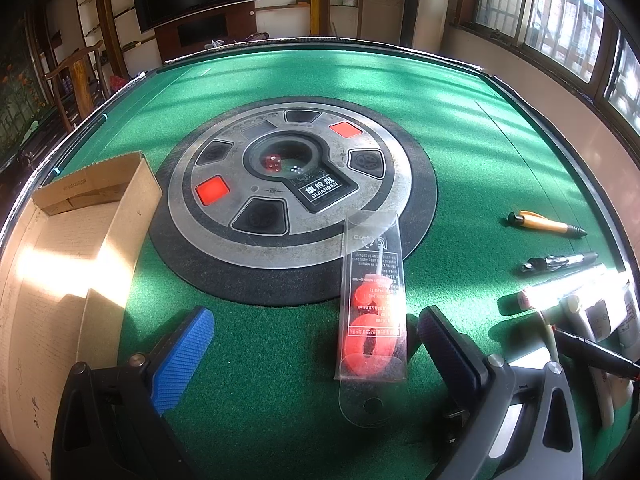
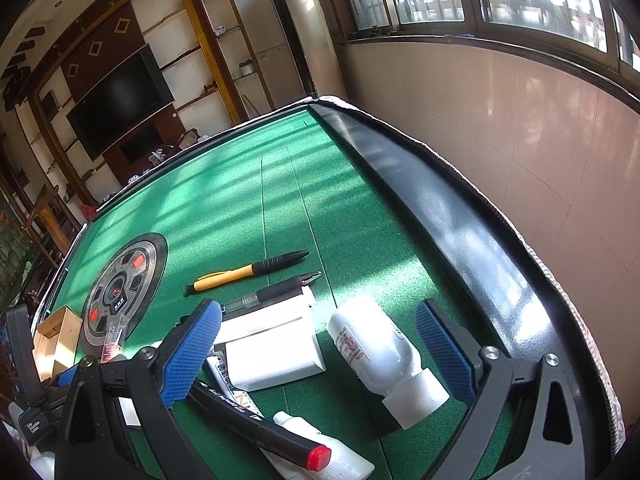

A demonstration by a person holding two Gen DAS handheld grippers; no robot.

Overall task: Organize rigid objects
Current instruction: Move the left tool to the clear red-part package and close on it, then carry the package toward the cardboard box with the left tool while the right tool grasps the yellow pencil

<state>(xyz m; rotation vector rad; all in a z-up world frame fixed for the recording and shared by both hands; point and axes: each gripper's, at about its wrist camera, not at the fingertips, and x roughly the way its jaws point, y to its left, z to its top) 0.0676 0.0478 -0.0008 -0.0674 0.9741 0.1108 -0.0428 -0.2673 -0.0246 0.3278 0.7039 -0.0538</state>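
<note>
Left tool (image 1: pixel 316 344): jaws spread wide and holding nothing, low over the green desk (image 1: pixel 460 128). A clear plastic package (image 1: pixel 374 300) with an orange item inside lies flat between the two fingers, nearer the right-hand one, its far end pointing to 12 o'clock.

Right tool (image 2: pixel 320 344): also wide and empty. A white bottle (image 2: pixel 376 352) lies on its side between the fingers, cap toward 5 o'clock.

Box: an open cardboard box (image 1: pixel 96 216) sits at 9 o'clock in the left wrist view, just beside the round dice panel (image 1: pixel 292 184) in the middle of the desk. It looks like the likely place to put things, though that is my guess.

Loose items: an orange pen (image 2: pixel 248 272) and a black pen (image 2: pixel 276 292) lie at 11 o'clock from the bottle. A white carton (image 2: pixel 272 348) lies at 9 o'clock from it, and a black marker with a red cap (image 2: pixel 264 424) at 7 o'clock rests across a small white tube (image 2: pixel 324 452).

Risk, package: it is thin, slick and flat on the felt. Closing on its edges could make it bow or skid forward onto the panel instead of lifting.

Risk, bottle: it is round and lying down. An off-centre squeeze could roll it toward the dark rim (image 2: pixel 460 220) at 2 o'clock, or squirt it out of the jaws.

Risk, clutter: the right tool's left finger (image 2: pixel 192 352) is crowded against the carton and marker. Closing could drag them along or pinch the wrong thing.
</note>
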